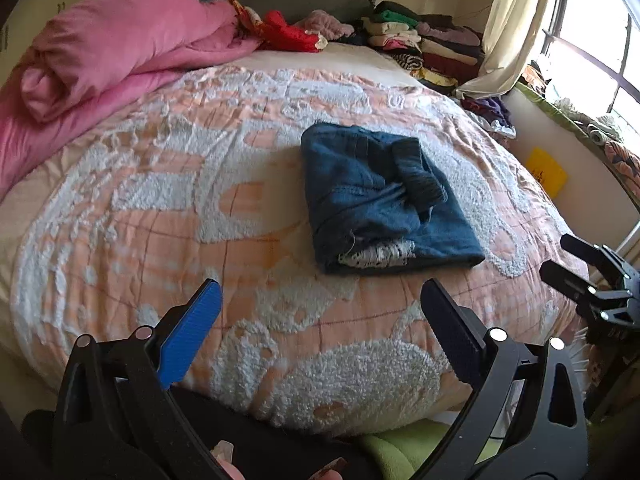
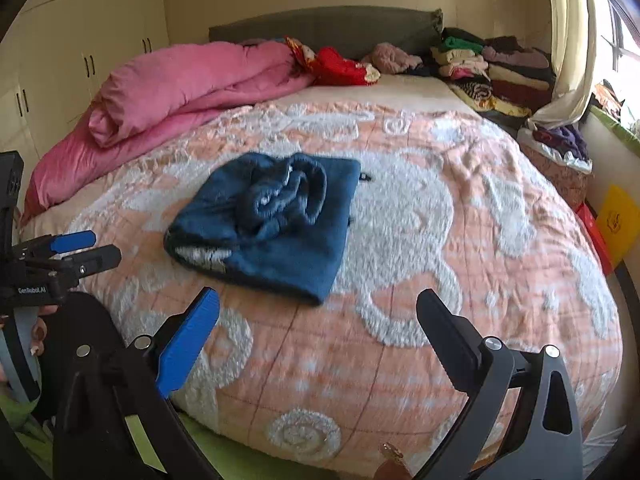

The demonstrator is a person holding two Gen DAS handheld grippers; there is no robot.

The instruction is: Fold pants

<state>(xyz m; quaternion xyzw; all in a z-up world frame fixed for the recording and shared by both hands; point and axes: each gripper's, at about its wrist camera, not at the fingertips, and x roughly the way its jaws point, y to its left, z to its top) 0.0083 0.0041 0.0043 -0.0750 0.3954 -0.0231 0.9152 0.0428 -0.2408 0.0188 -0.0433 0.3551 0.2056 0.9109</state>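
A: Pants [image 1: 380,196] status?
B: Dark blue, folded into a compact bundle, lying on the peach-and-white bedspread [image 1: 168,208] about mid-bed. A darker waistband or cuff part lies bunched on top; a white patterned patch shows at the near edge. Nothing touches the bundle.

A: Left gripper [image 1: 320,328]?
B: Jaws spread wide, nothing between them. It hangs over the near end of the bedspread, short of the pants. One pad is blue, the other black.

A: Right gripper [image 2: 318,336]?
B: Same: wide open, empty, near the foot of the bed, apart from the pants. In the left wrist view it appears at the far right edge.

A: Surroundings?
B: Rolled pink duvet [image 1: 116,48] along the bed's left side. Red cloth [image 1: 288,32] near the grey headboard [image 2: 320,24]. Stack of folded clothes [image 1: 424,44] at the far right corner, beside a cream curtain [image 1: 512,20] and a window [image 1: 592,40]. Cream wardrobe [image 2: 80,40] left of the bed in the right wrist view.
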